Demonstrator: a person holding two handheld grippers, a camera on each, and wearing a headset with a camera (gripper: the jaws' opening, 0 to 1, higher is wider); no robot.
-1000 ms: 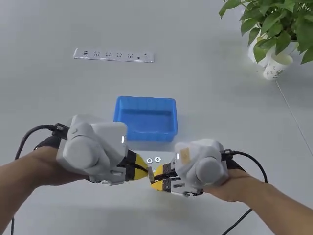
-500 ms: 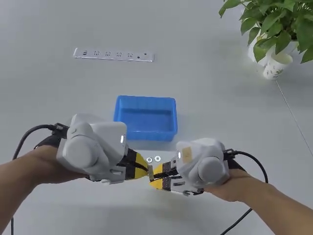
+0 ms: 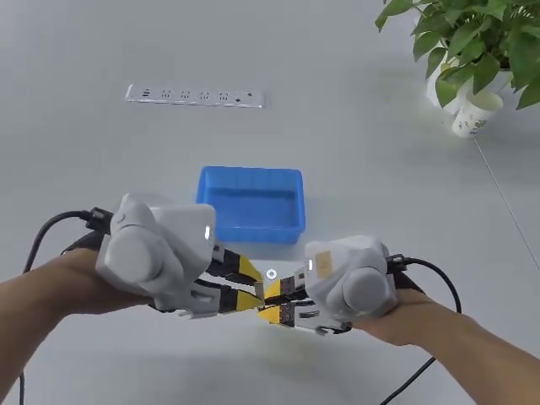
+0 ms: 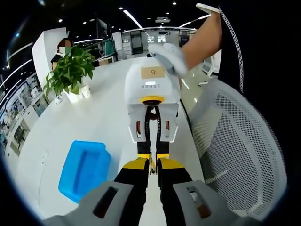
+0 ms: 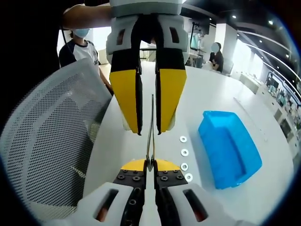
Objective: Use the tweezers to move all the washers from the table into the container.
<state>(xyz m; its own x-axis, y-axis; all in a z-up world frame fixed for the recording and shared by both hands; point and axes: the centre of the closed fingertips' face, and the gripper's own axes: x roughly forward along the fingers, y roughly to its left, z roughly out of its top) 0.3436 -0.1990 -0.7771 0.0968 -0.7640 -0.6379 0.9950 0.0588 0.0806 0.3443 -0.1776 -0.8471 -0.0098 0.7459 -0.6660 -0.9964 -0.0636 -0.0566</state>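
Steel tweezers (image 5: 150, 143) sit pinched in my right claw (image 5: 149, 170). My left claw (image 4: 154, 164) stands narrowly parted around their other end.

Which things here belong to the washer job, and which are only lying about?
Job: thin metal tweezers, small flat metal washers, blue plastic container, right gripper, left gripper.
Lying about: white power strip, green potted plant, white mesh chair.

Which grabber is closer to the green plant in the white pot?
Right. In the head view the right gripper sits below and left of the plant. The left gripper is farther left still, facing the right one tip to tip.
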